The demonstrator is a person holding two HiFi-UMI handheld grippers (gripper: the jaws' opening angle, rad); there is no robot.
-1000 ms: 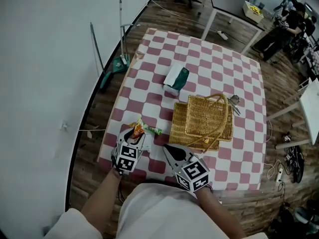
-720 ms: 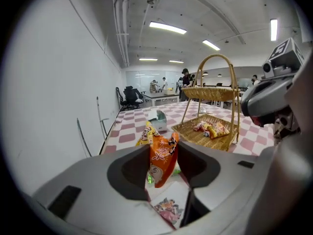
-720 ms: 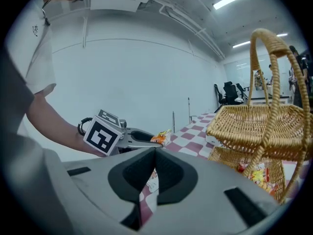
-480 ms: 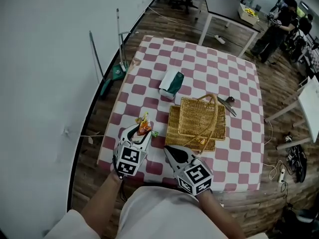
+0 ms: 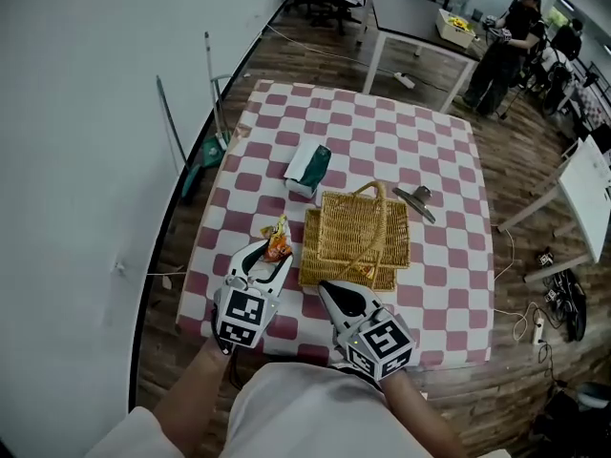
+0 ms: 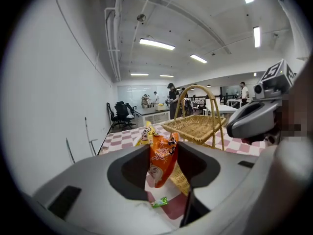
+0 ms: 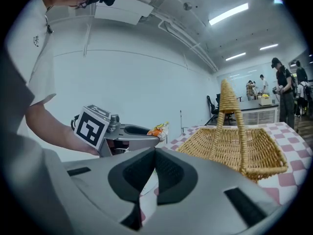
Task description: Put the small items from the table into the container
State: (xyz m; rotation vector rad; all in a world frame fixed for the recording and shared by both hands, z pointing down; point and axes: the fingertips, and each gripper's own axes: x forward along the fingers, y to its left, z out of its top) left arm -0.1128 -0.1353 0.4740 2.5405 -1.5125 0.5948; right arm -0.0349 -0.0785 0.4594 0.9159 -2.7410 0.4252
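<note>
left gripper (image 5: 270, 254) pinches the snack packet (image 5: 278, 240) just left of the basket (image 5: 315, 248); right gripper (image 5: 330, 290) is pressed together, empty. the floppy packet could slip out short.

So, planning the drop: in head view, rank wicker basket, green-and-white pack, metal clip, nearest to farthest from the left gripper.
1. wicker basket, just right of the left gripper.
2. green-and-white pack, farther up the table.
3. metal clip, far right.

Snack packet (image 6: 161, 158) print unreadable; grey item (image 5: 413, 200) beside basket (image 5: 353, 237) too small
</note>
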